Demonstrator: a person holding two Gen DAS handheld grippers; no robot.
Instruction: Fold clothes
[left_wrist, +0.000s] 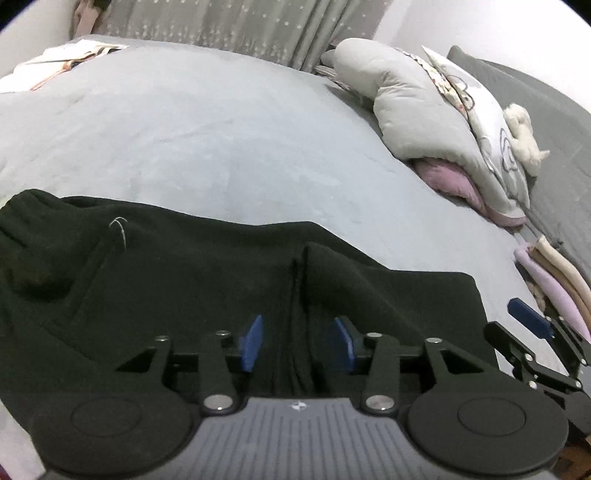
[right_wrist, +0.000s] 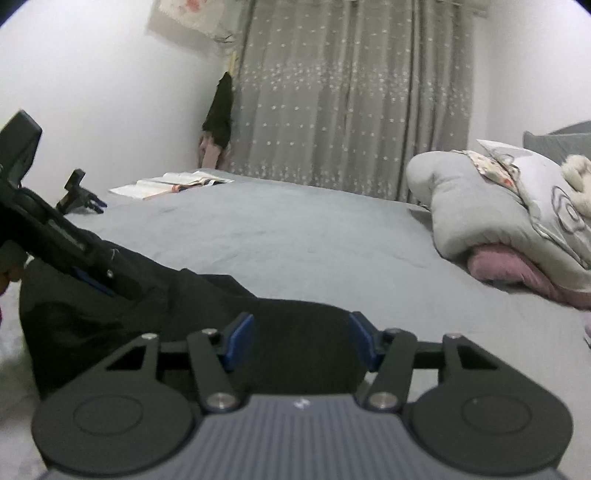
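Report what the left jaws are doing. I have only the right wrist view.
Observer: The left gripper has its jaws open astride a raised fold of the black garment. The pads are clear of it.
Operator: Place my right gripper from that side.
Observer: The right gripper sits beside the garment's right edge, with one blue finger showing just past it.
Operator: Name what lies further right.
Observer: A stack of folded cloths, pale purple and beige, lies apart from the garment.
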